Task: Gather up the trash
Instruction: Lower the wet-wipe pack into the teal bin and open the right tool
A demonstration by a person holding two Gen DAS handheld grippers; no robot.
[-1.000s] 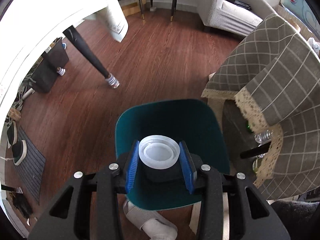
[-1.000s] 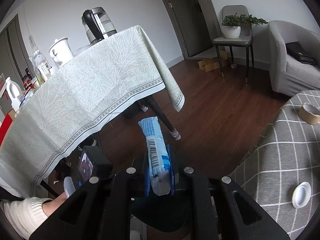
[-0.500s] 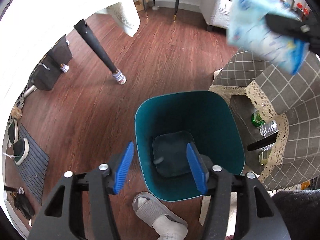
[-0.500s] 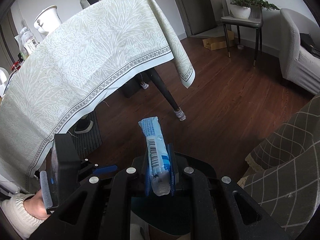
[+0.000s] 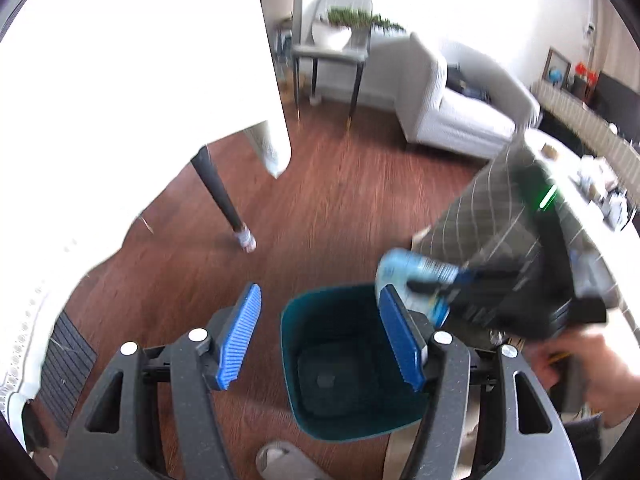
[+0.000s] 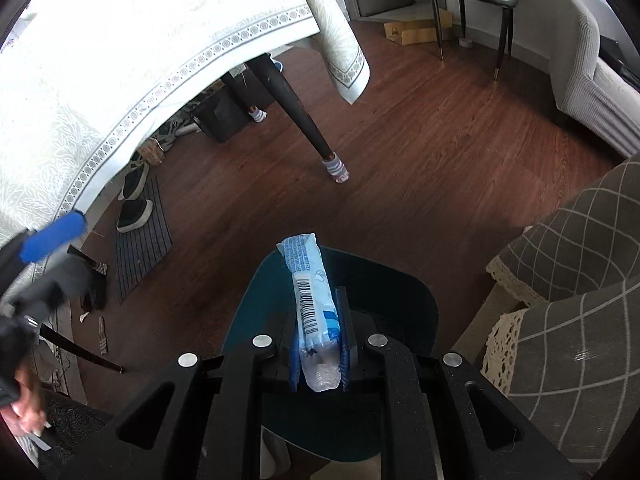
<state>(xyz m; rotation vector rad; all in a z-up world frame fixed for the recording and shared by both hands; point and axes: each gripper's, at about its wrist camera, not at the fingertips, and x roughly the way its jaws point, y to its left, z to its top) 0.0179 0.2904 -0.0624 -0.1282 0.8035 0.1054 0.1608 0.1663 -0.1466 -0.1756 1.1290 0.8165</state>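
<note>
A teal trash bin [image 5: 298,364] stands on the wood floor, below both grippers; it also shows in the right wrist view [image 6: 256,300]. My left gripper [image 5: 320,336] is open and empty above the bin's left side. My right gripper [image 6: 320,344] is shut on a blue and white tissue packet [image 6: 310,296] and holds it over the bin. The packet [image 5: 412,276] and the right gripper show blurred in the left wrist view, at the bin's far right rim.
A table with a pale patterned cloth [image 6: 120,80] and a dark leg [image 6: 304,120] stands to the left. A table with a grey checked cloth [image 6: 580,280] is at the right. A white armchair [image 5: 448,104], a doormat with shoes [image 6: 140,232] and a slipper [image 5: 288,460] are around.
The left gripper opened and the white lid it held is gone from it. The left gripper has lifted and tilted up. The right gripper has moved over the bin with the packet.
</note>
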